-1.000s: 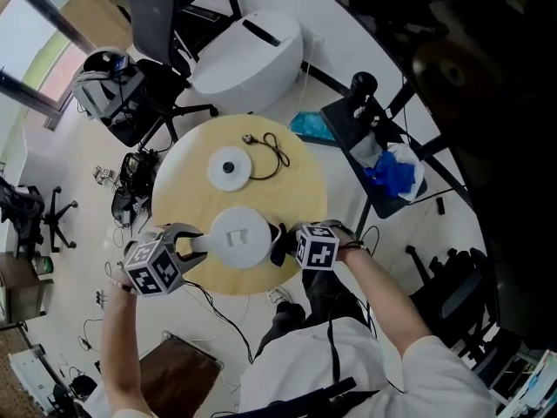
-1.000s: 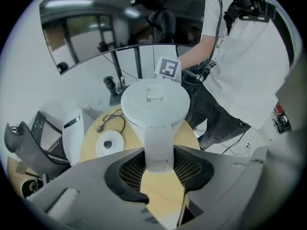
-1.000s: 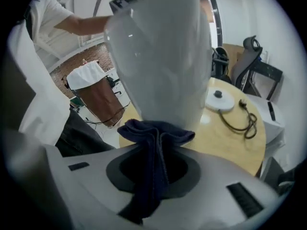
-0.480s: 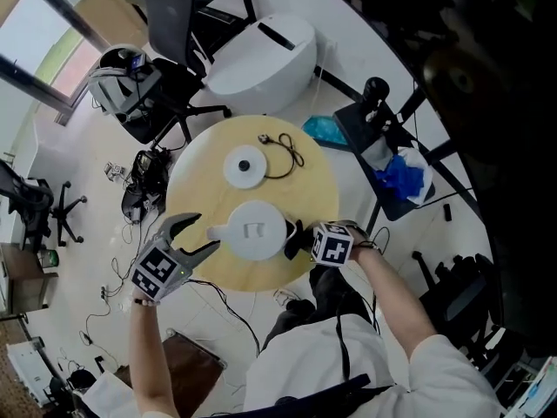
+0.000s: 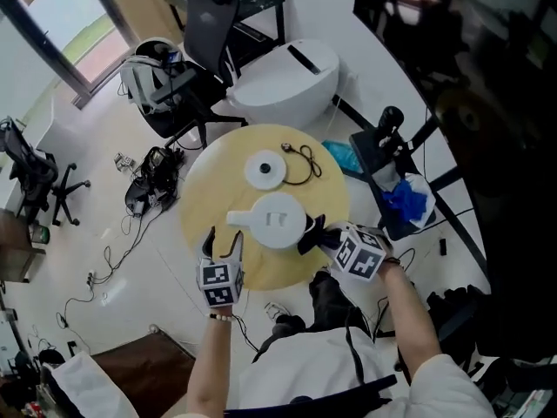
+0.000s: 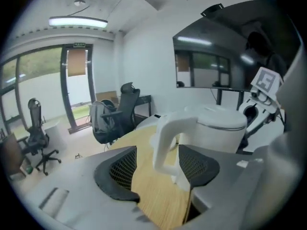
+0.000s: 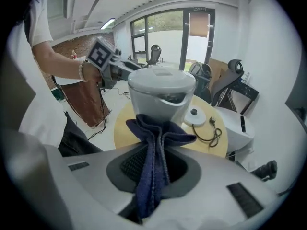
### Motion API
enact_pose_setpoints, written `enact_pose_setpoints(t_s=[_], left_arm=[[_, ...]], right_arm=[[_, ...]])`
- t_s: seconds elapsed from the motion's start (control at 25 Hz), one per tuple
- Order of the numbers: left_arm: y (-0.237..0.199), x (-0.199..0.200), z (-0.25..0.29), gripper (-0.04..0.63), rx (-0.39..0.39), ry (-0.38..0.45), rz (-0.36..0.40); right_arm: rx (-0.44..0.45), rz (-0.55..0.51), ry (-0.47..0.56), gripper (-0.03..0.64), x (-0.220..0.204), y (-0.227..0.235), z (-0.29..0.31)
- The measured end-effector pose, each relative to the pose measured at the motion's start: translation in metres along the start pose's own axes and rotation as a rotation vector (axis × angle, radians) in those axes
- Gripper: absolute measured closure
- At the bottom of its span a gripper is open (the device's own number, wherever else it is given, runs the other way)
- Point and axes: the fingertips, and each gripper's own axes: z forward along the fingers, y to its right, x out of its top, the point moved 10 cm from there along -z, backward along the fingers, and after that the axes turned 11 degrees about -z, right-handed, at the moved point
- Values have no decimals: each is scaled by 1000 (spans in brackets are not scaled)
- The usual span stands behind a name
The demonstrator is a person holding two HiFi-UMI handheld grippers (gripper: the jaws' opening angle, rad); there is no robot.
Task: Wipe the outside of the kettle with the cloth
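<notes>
The white kettle (image 5: 278,220) is standing near the middle of the round wooden surface (image 5: 207,200), off its round power base (image 5: 265,170), which is sitting bare just behind it with its cord (image 5: 305,159) curled alongside. The right gripper (image 7: 153,169) is clenching a bunched dark blue cloth (image 7: 160,128) in its jaws and holding it at the kettle's side, so the wiping looks to be under way; how much of the shell is already cleaned I cannot tell, and nothing shows the job finished. The left gripper (image 5: 223,246) is keeping its jaws apart, having just been opening, with the kettle's handle (image 6: 165,138) standing between them but unpressed. The kettle's lid is sitting closed, so whatever is inside is staying hidden.
</notes>
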Motion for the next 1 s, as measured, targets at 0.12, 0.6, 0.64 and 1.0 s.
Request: enact_pose_setpoints(t_s=[0.12,0.6,0.64,1.0], left_arm=[[3,-2,20,316,50,37,6],[-6,15,42,457,-186,22,201],[-8,17,44,458,-223,5,222],[-14,45,66,457,-407,-105,341]], right_arm=[[24,-5,35,551,4,5,-6],[172,-5,152,551,5,12,7],[186,-1,152,551,4,11,13],[258,34,21,551,-31,-2,102]])
